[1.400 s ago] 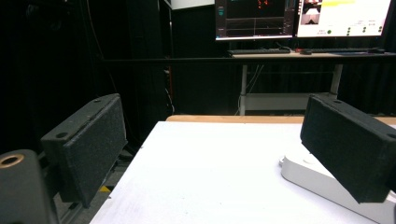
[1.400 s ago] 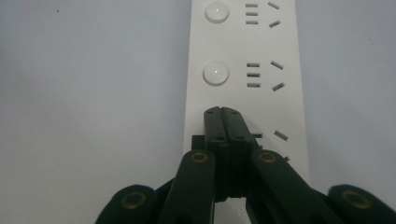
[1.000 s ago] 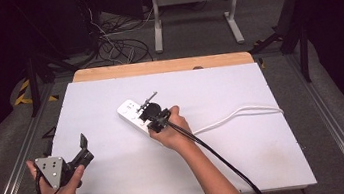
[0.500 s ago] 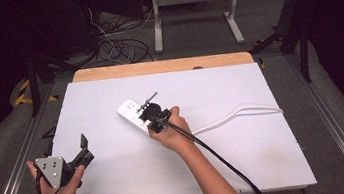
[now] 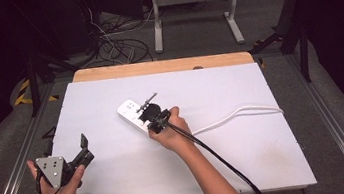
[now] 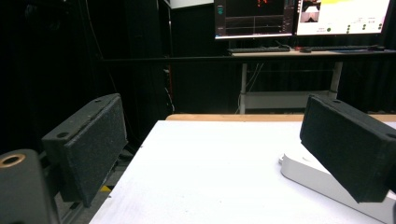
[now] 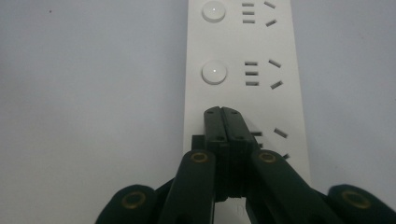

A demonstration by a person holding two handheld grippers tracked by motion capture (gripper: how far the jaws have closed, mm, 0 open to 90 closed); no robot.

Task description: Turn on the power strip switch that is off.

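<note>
The white power strip [image 5: 134, 116] lies slightly left of the white board's [image 5: 121, 184] centre, its cord [image 5: 242, 113] running off toward 3 o'clock. The right gripper [image 7: 222, 114] stands over the strip, jaws pressed together with nothing between them, tips down on the nearest switch button (the button itself is hidden beneath them). Two further round buttons [image 7: 214, 73] sit clear toward 12 o'clock. The left gripper [image 5: 82, 148] rests at 7 o'clock of the strip, well apart, jaws spread wide and empty. Nothing has shifted over the last second: both hands hold position. Judgement: the press is at its dwell, and lift-off is due next.
</note>
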